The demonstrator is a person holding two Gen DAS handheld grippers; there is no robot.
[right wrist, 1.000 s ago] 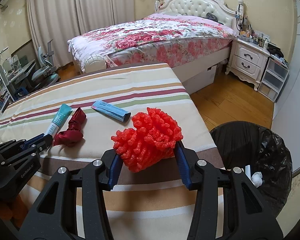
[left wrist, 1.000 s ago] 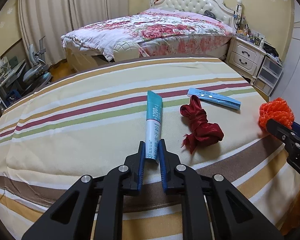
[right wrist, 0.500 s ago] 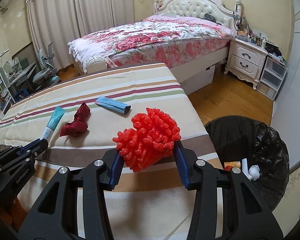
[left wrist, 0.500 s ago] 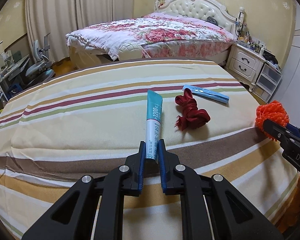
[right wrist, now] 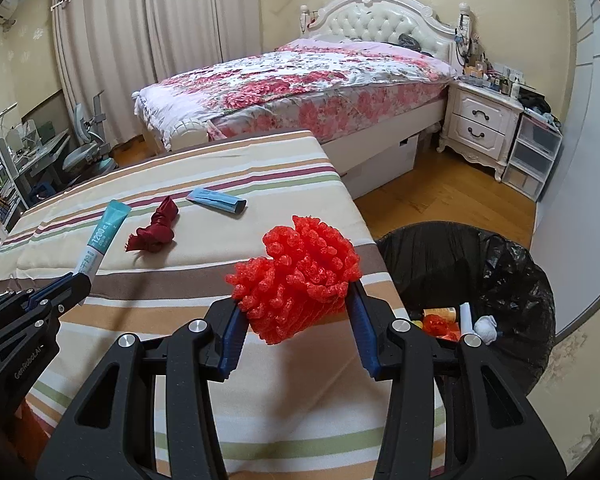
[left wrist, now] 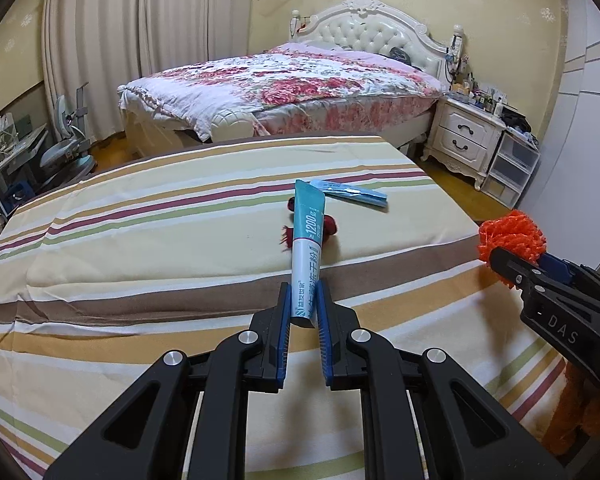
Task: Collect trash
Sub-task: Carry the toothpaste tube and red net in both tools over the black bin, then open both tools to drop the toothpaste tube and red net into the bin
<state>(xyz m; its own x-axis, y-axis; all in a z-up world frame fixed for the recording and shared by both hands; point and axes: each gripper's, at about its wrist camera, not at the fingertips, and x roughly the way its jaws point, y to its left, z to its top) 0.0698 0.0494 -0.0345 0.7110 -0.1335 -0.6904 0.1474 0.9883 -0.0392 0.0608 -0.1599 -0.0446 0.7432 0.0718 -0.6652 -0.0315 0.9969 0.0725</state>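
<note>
Left gripper: pressed tight on the lower end of the teal-and-white tube, which is held lifted off the striped cloth and tilted away from the camera.
Red fabric scrap: left lying on the cloth, not yet collected; in the left view it is partly hidden behind the tube.
Blue sachet: left lying flat just beyond the scrap, also uncollected.
Right gripper: held partly spread, with the orange foam net pinched between the blue pads, above the cloth's right edge.
Black-lined bin: placed on the floor just right of the table; several discarded pieces can be seen inside.
Progress: judged about midway; two items are in hand but not yet dropped, and two are left on the cloth.
</note>
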